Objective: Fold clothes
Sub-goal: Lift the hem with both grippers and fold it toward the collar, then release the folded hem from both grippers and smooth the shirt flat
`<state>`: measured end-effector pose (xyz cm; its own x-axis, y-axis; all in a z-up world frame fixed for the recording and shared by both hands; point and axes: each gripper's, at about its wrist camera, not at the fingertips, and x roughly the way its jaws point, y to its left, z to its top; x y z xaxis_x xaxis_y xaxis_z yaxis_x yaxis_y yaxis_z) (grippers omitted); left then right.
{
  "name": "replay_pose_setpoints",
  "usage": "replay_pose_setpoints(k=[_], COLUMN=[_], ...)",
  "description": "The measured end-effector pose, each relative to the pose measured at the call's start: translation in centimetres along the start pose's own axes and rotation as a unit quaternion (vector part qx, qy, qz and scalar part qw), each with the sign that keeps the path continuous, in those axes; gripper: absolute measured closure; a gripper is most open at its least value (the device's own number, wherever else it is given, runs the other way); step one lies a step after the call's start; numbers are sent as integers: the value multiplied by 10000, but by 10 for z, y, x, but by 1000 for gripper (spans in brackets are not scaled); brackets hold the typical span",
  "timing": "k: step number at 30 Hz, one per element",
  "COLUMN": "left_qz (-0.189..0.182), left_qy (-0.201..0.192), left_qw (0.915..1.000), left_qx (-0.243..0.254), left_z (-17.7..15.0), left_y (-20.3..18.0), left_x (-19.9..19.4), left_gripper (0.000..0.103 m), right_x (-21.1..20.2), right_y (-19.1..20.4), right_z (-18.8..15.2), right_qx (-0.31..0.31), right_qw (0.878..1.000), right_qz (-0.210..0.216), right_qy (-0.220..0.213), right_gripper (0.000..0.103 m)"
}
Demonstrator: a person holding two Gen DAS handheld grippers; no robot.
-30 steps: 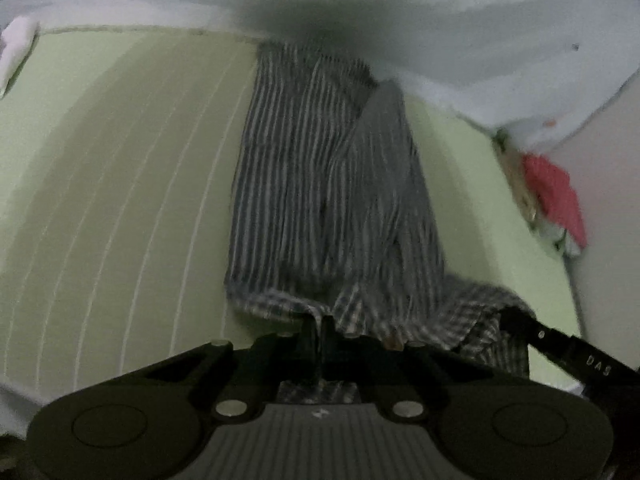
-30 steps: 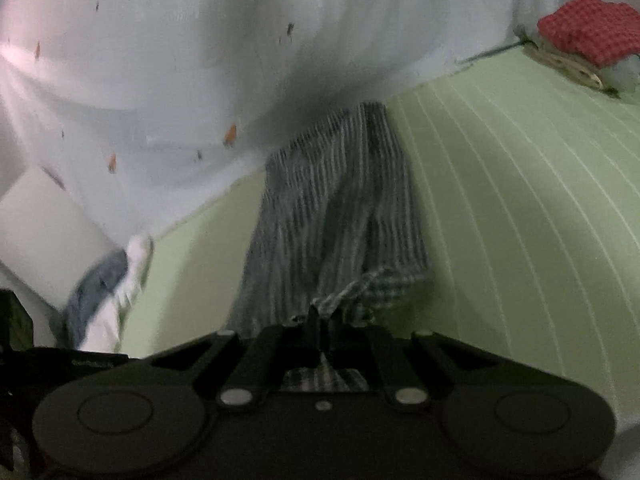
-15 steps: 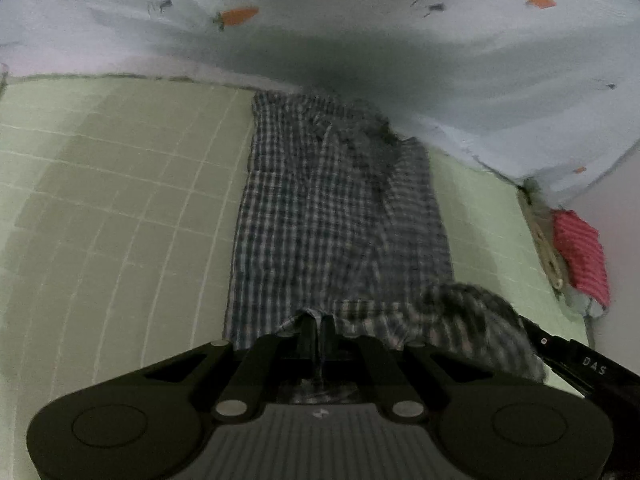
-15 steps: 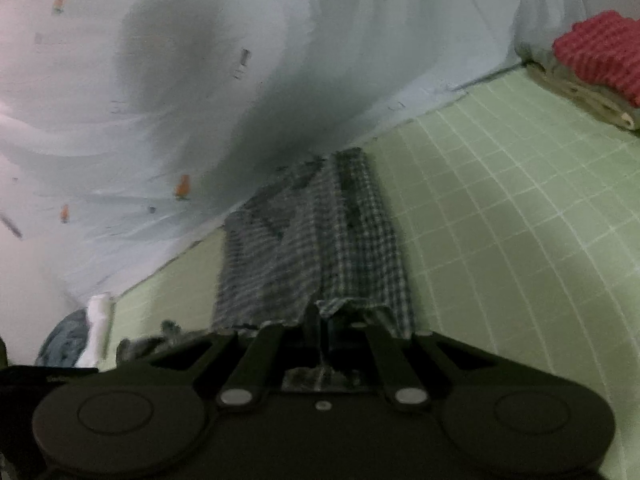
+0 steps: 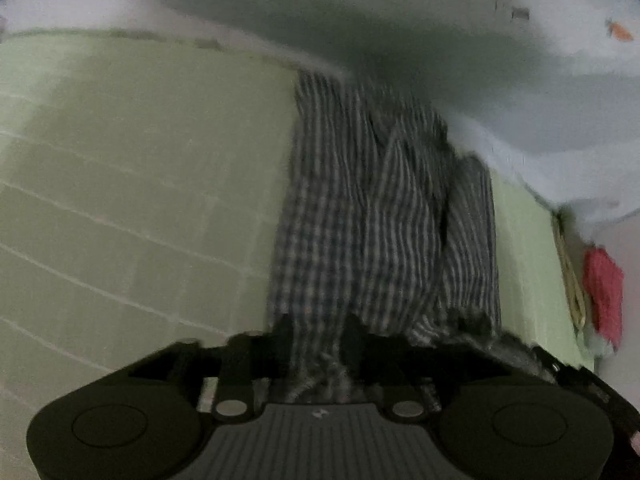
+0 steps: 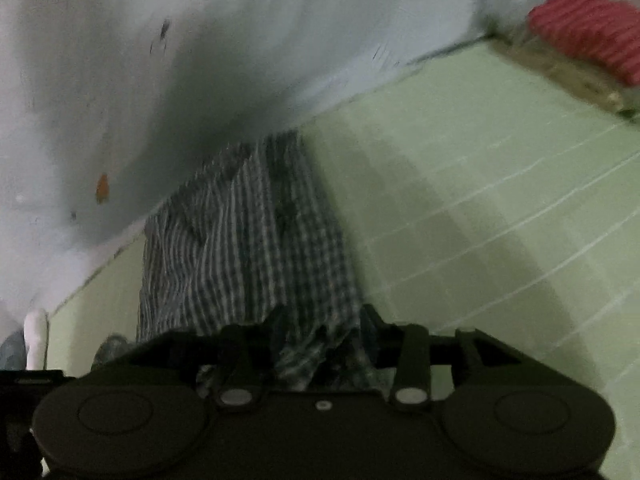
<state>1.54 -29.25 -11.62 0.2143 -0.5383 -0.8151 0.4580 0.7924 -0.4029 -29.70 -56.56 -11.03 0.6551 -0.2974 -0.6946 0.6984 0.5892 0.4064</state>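
A dark checked garment (image 5: 372,216) lies stretched along the green grid-lined mat (image 5: 120,184), its far end against the pale blue sheet. My left gripper (image 5: 318,330) has its jaws parted, with the garment's near edge lying loose between them. In the right wrist view the same garment (image 6: 244,240) runs away from me. My right gripper (image 6: 324,320) is also parted, with the near hem bunched between its fingers. Both views are motion-blurred.
A pale blue sheet with small carrot prints (image 5: 440,8) rises behind the mat. A folded red cloth on a stack (image 6: 588,28) sits at the mat's far right, also in the left wrist view (image 5: 604,292). A white object (image 6: 36,336) lies at left.
Both grippers, shut on the garment's near edge earlier, have opened. The views have shifted toward the sheet and the garment now lies shorter on the mat.
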Motion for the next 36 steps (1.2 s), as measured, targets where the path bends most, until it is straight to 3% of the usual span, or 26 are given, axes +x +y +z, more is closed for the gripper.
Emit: replay_pose_setpoints(k=[6,9,15,18,21,23,26,33,36], left_qz=[292,447,559,550,524,476,448,786,1049], left_qy=[-277,-264,-111,-4,120,196,217,-86,-268], left_qw=[9992,9986,9984,9984,9983,9982,9978,9966,9941], left_qx=[73,81,53,113,216,308,442,240,26], left_z=[-20,-36,-74,-84,-86,-85,-72,-13,7], left_y=[4,5,3,1,-5,-9,-16,-18,-12], left_x=[-39,-48,-56,-55,-47,-39,-26,6,12], left_gripper=[47,42,40,38,38,38,38,38,38], right_x=[-46,-56,-59,-55,-45,-34,-12,36,32], right_y=[3,2,-6,0,14,26,44,79,76], right_z=[-9,-26,-60,-67,-65,-61,-51,-2,9], right_qx=[-393,-628,-756,-1074,-1460,-1761,-2071,-1998,-1694], right_qw=[9970,9946,9942,9918,9882,9834,9767,9782,9827], right_qz=[-548,-790,-720,-594,-291,-41,228,542,591], right_qy=[-381,-243,246,354,368,437,515,-152,-465], right_gripper=[40,35,35,39,59,78,89,86,68])
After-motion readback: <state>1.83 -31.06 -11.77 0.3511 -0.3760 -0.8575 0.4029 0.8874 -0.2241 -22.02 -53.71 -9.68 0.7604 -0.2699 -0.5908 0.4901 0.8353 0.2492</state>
